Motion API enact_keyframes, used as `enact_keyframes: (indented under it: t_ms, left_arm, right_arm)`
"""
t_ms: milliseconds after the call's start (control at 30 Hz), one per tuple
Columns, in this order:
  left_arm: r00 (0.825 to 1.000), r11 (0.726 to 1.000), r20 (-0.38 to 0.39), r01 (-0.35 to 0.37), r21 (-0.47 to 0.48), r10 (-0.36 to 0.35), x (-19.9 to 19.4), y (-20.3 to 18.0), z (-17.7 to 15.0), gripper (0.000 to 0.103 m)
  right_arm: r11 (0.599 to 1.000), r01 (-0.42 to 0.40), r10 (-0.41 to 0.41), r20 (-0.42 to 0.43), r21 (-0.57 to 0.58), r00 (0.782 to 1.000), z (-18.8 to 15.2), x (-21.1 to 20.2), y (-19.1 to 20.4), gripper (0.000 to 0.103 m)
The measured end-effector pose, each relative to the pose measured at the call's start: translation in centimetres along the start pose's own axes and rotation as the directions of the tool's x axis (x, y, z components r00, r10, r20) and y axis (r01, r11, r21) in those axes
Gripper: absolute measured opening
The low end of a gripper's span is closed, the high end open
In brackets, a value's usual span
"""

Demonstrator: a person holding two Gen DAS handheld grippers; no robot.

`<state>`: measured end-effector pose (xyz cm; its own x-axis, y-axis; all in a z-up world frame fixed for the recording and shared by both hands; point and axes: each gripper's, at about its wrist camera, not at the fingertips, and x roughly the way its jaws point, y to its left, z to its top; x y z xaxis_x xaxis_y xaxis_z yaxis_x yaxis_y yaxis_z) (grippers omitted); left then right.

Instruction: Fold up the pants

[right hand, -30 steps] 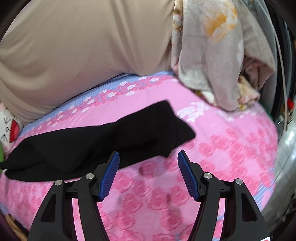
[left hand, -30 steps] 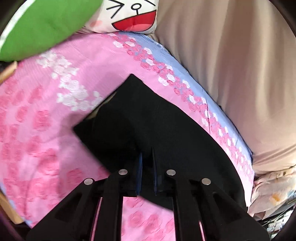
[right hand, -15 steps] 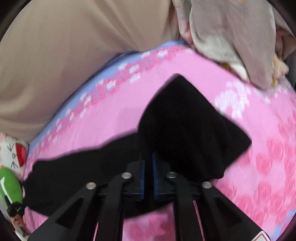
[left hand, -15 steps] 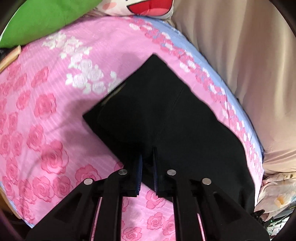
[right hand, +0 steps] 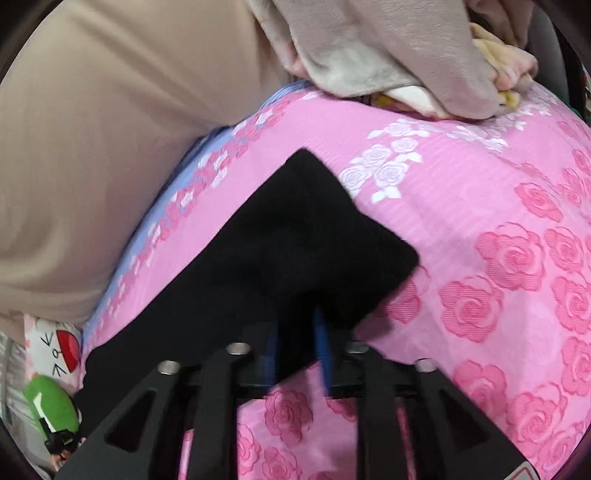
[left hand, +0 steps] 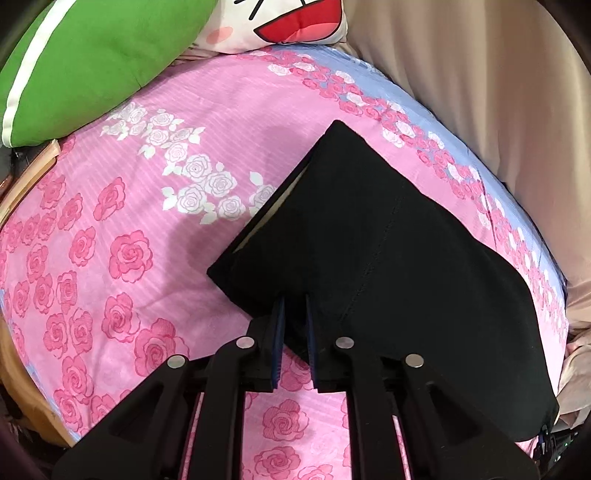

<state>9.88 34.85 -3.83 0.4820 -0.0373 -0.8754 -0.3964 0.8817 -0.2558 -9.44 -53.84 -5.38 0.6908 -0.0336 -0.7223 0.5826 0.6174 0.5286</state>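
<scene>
- Left claw [left hand: 294, 325] is clamped tight on the near edge of the black pants [left hand: 388, 266], blue pads pinching the cloth close to a corner of that end.
- In the left view that end of the pants lies flat and broad on the pink rose-print bedsheet [left hand: 129, 258], and a thin pale strip of lining shows along its left edge.
- Over on the other side, the right claw [right hand: 295, 339] is nipped together on the pants [right hand: 295, 240] too, its blue pads closed on the fabric with black cloth bunched between them; that view is a bit blurred.
- The end in the right view looks narrower, with a pointed far corner lying on the bedsheet [right hand: 498, 258], and the rest of the garment runs away to the left as one long dark band.
- So the pants are stretched lengthways across the bed, each end gripped, the middle resting on the sheet.
- Behind them, along the blue flowered border, a big beige cushion [left hand: 498, 92] fills the back.
- A green pillow [left hand: 92, 55] and a cartoon-face pillow [left hand: 288, 22] sit at the far left corner of the bed.
- A heap of pale crumpled blanket [right hand: 406, 55] sits on the sheet at the far right, well apart from the pants.
</scene>
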Motion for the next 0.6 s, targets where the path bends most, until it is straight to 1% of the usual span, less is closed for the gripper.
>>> enact_keyframes:
  t_ms: [67,133,167,200,267,333,367,400,433,467,500,533,600]
  left_arm:
    - [1.0,1.0,-0.005,-0.005,-0.006,0.005,0.0,0.1,0.0,0.011]
    - [1.0,1.0,-0.005,-0.018,-0.006,0.018,0.1,0.0,0.0,0.011]
    - [1.0,1.0,-0.003,-0.027,-0.003,0.027,0.0,0.0,-0.1,0.011]
    - [0.999,0.999,-0.001,-0.035,0.003,0.035,-0.1,-0.2,-0.2,0.012]
    - [0.999,0.999,0.0,-0.037,0.009,0.037,-0.6,-0.1,-0.7,0.013]
    - [0.998,0.998,0.019,-0.067,0.013,0.067,-1.4,0.3,-1.1,0.022]
    - [0.994,0.994,0.037,-0.105,0.006,0.105,-2.0,0.7,-1.3,0.025]
    - [0.991,0.992,0.05,-0.125,0.001,0.125,-2.4,1.0,-1.5,0.029]
    - [0.988,0.99,0.058,-0.139,-0.008,0.14,-2.8,1.3,-1.6,0.029]
    - [0.988,0.99,0.062,-0.144,-0.011,0.144,-3.1,1.4,-1.7,0.029]
    - [0.987,0.99,0.068,-0.142,-0.009,0.142,-3.4,1.4,-1.7,0.029]
    - [0.987,0.99,0.08,-0.14,-0.003,0.14,-4.0,1.1,-1.9,0.029]
    - [0.987,0.992,0.102,-0.128,0.019,0.126,-4.9,0.3,-2.1,0.029]
  right_arm:
    - [1.0,0.02,-0.02,0.008,-0.009,1.0,0.1,-0.3,-0.1,0.026]
    - [1.0,0.015,-0.015,0.016,-0.004,1.0,0.2,-0.9,-0.5,0.027]
    - [0.999,0.034,-0.034,0.036,-0.015,0.999,0.3,-1.5,-0.5,0.03]
    - [0.998,0.048,-0.047,0.046,-0.027,0.998,0.3,-1.7,-0.3,0.035]
    - [0.998,0.057,-0.055,0.047,-0.038,0.997,0.7,-2.1,-0.4,0.036]
    - [0.998,0.049,-0.046,0.052,-0.05,0.998,1.0,-2.1,-0.2,0.049]
    - [0.997,0.056,-0.053,0.063,-0.05,0.997,1.3,-2.1,-0.2,0.058]
    - [0.997,0.053,-0.049,0.068,-0.049,0.996,1.6,-2.0,-0.2,0.059]
    - [0.998,0.04,-0.037,0.066,-0.045,0.997,1.9,-1.8,-0.3,0.059]
    - [0.999,0.024,-0.022,0.065,-0.035,0.998,2.4,-1.5,-0.2,0.037]
    - [0.999,0.014,-0.011,0.073,-0.037,0.997,2.9,-1.4,0.3,0.012]
    - [0.998,-0.012,0.016,0.071,-0.054,0.997,3.4,-1.6,1.0,0.012]
    - [0.992,-0.084,0.098,0.151,-0.096,0.984,4.1,-4.1,3.1,0.012]
